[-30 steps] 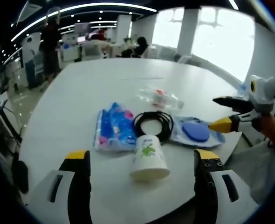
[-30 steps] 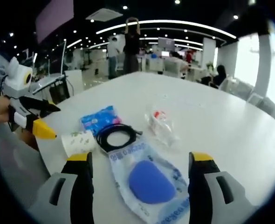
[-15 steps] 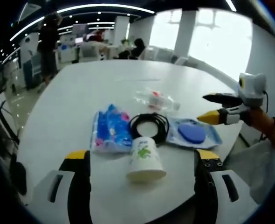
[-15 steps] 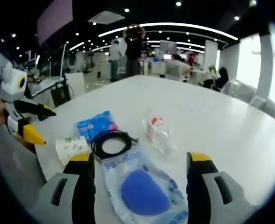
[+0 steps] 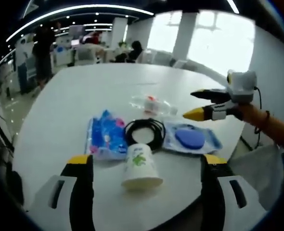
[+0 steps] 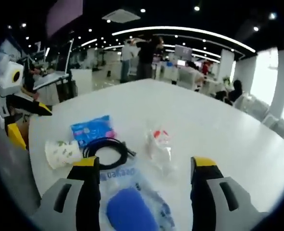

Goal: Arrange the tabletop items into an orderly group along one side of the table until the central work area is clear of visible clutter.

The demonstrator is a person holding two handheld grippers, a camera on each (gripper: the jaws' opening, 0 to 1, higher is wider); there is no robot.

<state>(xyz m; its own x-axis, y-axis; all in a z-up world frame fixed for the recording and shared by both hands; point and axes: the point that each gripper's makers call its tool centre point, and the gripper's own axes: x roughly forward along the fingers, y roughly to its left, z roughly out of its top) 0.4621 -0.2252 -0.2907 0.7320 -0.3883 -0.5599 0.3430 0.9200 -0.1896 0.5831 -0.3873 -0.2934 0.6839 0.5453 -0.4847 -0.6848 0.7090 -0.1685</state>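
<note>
Your left gripper view: looks from table's near edge across white table (image 5: 79,96), paper cup (image 5: 140,167) nearest. Your right gripper view: closer, from adjacent side, blue pouch (image 6: 130,209) nearest. Both share cup (image 6: 61,152), black cable coil (image 5: 143,133) (image 6: 105,147).

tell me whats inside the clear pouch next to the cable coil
A round blue pad shows through the clear pouch, which lies flat on the white table. Whatever is beneath the pad is covered.
</note>
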